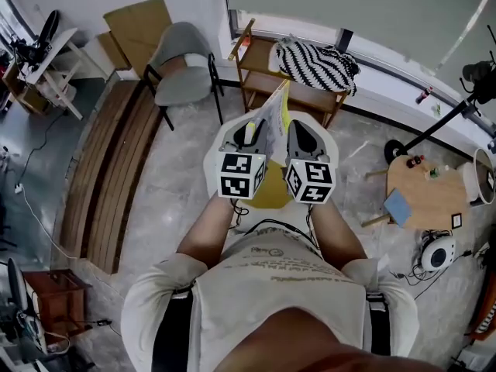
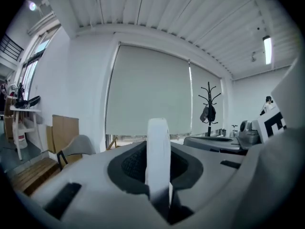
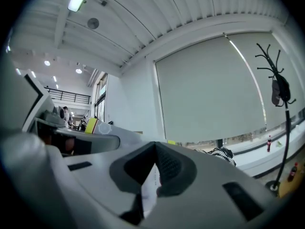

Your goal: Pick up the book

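The book [image 1: 275, 115] has a yellow cover and white pages, and it hangs upright in the air in front of my chest. My left gripper [image 1: 249, 134] is shut on its left side and my right gripper [image 1: 304, 136] on its right side, the two side by side. In the left gripper view the thick white page edge of the book [image 2: 158, 147] stands clamped between the dark pads of the left gripper [image 2: 156, 175]. In the right gripper view a thinner printed part of the book [image 3: 148, 194] is pinched in the right gripper [image 3: 153, 173].
A grey chair [image 1: 182, 68] and a wooden shelf unit [image 1: 256, 84] carrying a black-and-white striped cushion [image 1: 318, 64] stand ahead. A small round wooden table [image 1: 430, 188] is at the right, near a tripod stand [image 1: 442, 122]. Wooden planks [image 1: 108, 177] lie along the left.
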